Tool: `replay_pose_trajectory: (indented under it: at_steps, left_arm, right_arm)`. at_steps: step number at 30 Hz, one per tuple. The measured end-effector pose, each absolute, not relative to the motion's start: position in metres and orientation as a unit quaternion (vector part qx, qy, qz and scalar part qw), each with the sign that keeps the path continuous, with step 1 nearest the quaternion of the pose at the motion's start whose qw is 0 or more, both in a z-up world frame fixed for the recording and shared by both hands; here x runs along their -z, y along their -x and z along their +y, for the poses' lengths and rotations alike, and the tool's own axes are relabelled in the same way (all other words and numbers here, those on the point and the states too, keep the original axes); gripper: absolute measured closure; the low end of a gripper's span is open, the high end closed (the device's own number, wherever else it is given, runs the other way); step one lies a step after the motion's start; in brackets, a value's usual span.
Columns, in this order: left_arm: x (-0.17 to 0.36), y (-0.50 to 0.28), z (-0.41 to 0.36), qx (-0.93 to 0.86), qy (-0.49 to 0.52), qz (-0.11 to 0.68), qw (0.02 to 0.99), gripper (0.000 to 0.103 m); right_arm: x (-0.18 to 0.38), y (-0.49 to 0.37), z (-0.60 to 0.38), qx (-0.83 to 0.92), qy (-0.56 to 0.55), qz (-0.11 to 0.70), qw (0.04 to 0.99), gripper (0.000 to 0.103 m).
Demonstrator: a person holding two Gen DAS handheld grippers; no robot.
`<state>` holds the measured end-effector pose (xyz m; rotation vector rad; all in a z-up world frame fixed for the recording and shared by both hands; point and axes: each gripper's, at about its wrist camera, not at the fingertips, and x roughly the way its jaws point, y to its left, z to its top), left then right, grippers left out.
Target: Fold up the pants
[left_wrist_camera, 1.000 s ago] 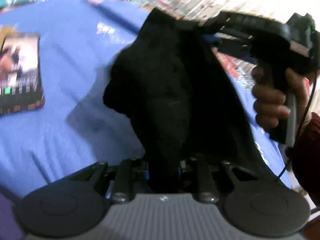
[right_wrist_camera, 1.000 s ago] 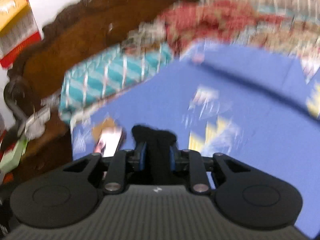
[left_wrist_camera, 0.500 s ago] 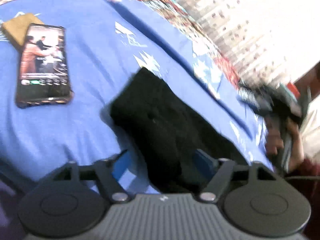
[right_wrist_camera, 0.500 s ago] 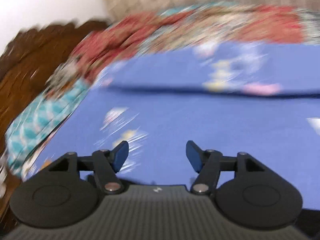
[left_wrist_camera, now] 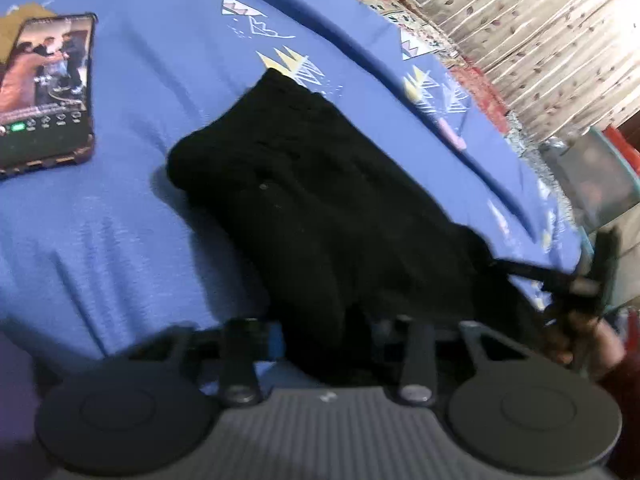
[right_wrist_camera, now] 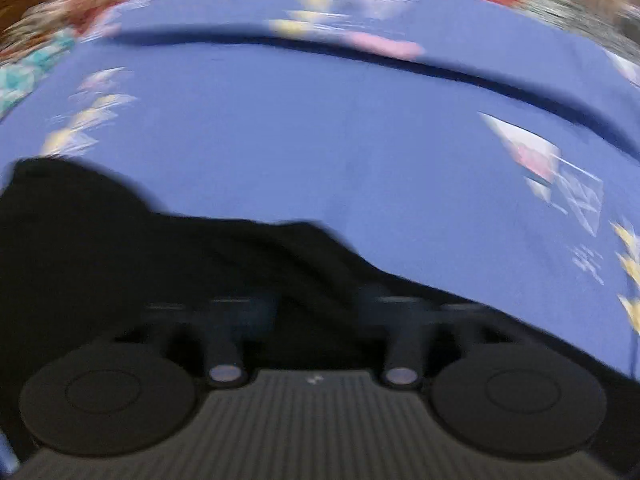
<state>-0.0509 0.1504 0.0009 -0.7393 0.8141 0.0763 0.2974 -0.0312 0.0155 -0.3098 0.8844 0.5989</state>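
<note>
Black pants [left_wrist_camera: 320, 200] sit folded mid-frame on the blue sheet [left_wrist_camera: 120, 200], soft and floppy. Left gripper [left_wrist_camera: 324, 332] looks spread around the near edge; right gripper [right_wrist_camera: 316, 308] too blurry, can't tell. I'd pinch a doubled edge.

Right wrist view motion-blurred; left wrist sharper, window glare top right, fisheye bending at edges.

Bedroom: blue bedsheet [left_wrist_camera: 140, 208], curtain [left_wrist_camera: 540, 40]

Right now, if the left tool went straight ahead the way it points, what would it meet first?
Most likely the black pants: they lie directly ahead of the left tool on the blue bedsheet. Depth is hard to judge; they may already touch.
</note>
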Motion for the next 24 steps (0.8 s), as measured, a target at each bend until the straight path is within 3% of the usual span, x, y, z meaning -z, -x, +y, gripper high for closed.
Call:
replay_pose_trajectory:
  at_steps: [3,6,9,11,12,13,17,18,22,24]
  left_arm:
    - [0.002,0.057,0.158,-0.036,0.377,0.387,0.841,0.08]
    - [0.001,0.057,0.157,-0.038,0.373,0.386,0.843,0.076]
    - [0.001,0.057,0.158,-0.038,0.368,0.385,0.845,0.07]
    - [-0.004,0.059,0.16,-0.038,0.371,0.378,0.847,0.06]
    - [-0.005,0.064,0.162,-0.039,0.373,0.372,0.849,0.05]
    - [-0.007,0.067,0.164,-0.041,0.376,0.366,0.85,0.043]
    - [-0.007,0.073,0.174,-0.04,0.396,0.351,0.848,0.029]
    - [-0.007,0.072,0.175,-0.04,0.399,0.349,0.847,0.025]
    - [-0.007,0.062,0.173,-0.042,0.402,0.349,0.845,0.024]
    - [-0.005,0.058,0.172,-0.044,0.401,0.353,0.844,0.025]
  right_arm:
    - [-0.037,-0.302,-0.024,-0.251,0.133,0.357,0.89,0.093]
    - [-0.029,-0.32,-0.023,-0.216,0.072,0.376,0.898,0.092]
    - [0.002,-0.307,0.009,-0.216,0.184,0.395,0.874,0.077]
    - [-0.005,-0.29,0.011,-0.209,0.194,0.363,0.887,0.052]
    - [-0.014,-0.285,0.003,-0.217,0.168,0.358,0.892,0.039]
    - [-0.024,-0.278,-0.003,-0.223,0.139,0.349,0.899,0.038]
    - [-0.05,-0.247,-0.043,-0.271,0.044,0.343,0.899,0.039]
    - [-0.053,-0.238,-0.054,-0.3,0.018,0.356,0.885,0.044]
    - [-0.051,-0.196,-0.056,-0.399,-0.031,0.416,0.817,0.082]
    - [-0.046,-0.19,-0.047,-0.433,-0.024,0.429,0.793,0.085]
